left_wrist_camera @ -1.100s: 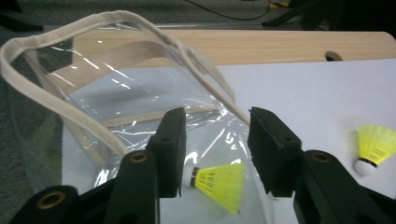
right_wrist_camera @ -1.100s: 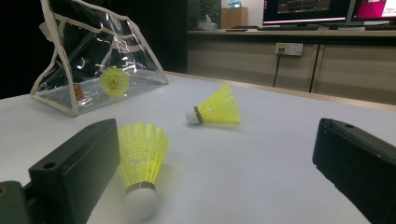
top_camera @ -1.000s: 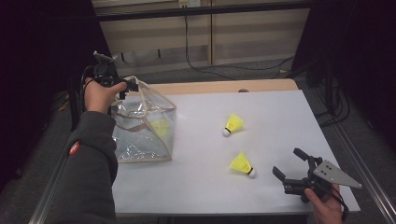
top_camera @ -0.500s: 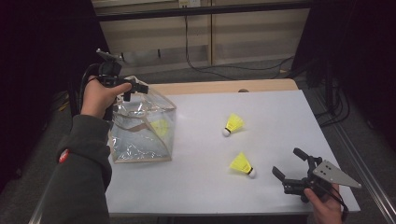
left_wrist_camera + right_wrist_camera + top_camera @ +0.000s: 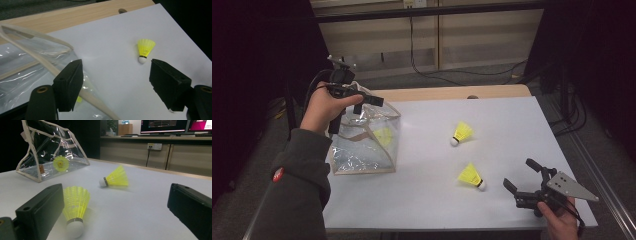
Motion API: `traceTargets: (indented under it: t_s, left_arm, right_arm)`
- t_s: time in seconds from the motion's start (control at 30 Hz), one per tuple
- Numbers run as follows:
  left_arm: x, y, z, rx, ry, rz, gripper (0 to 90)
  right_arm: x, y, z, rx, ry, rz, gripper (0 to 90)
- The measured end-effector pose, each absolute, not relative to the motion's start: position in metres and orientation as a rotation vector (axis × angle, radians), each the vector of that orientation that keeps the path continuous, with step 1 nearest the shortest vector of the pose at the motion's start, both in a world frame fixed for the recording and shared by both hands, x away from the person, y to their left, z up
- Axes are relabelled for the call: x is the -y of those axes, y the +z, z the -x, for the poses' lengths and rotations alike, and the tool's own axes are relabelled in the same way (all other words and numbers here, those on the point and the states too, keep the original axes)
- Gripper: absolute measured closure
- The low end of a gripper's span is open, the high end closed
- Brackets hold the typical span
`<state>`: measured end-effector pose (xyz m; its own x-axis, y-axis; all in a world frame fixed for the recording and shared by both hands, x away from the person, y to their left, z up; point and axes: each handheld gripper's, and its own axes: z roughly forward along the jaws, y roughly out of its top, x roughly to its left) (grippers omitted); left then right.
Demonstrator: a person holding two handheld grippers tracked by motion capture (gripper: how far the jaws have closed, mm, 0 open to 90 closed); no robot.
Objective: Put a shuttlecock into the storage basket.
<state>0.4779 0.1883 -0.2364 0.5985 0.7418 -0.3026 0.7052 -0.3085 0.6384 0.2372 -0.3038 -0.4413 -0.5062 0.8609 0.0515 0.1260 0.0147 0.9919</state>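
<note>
On the white table [image 5: 422, 200] in a dim room, the left gripper [image 5: 362, 102] hovers released over the clear plastic pouch [image 5: 364, 142] holding one yellow shuttlecock [image 5: 60, 163], so next, I judge, the released right gripper [image 5: 523, 176] closes on the nearest loose yellow shuttlecock [image 5: 471, 176].

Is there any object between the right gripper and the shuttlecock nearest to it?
Nothing visible. The right gripper stands open, and only bare white tabletop lies between it and the nearest shuttlecock.
</note>
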Motion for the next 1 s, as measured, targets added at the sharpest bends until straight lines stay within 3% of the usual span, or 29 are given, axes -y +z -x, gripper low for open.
traceTargets:
  t_s: [1.0]
  left_arm:
    - [-0.140, -0.239, -0.453, -0.961, -0.035, -2.158, 18.8]
  right_arm:
    - [0.304, -0.441, -0.237, -1.687, 1.540, -1.012, 0.5]
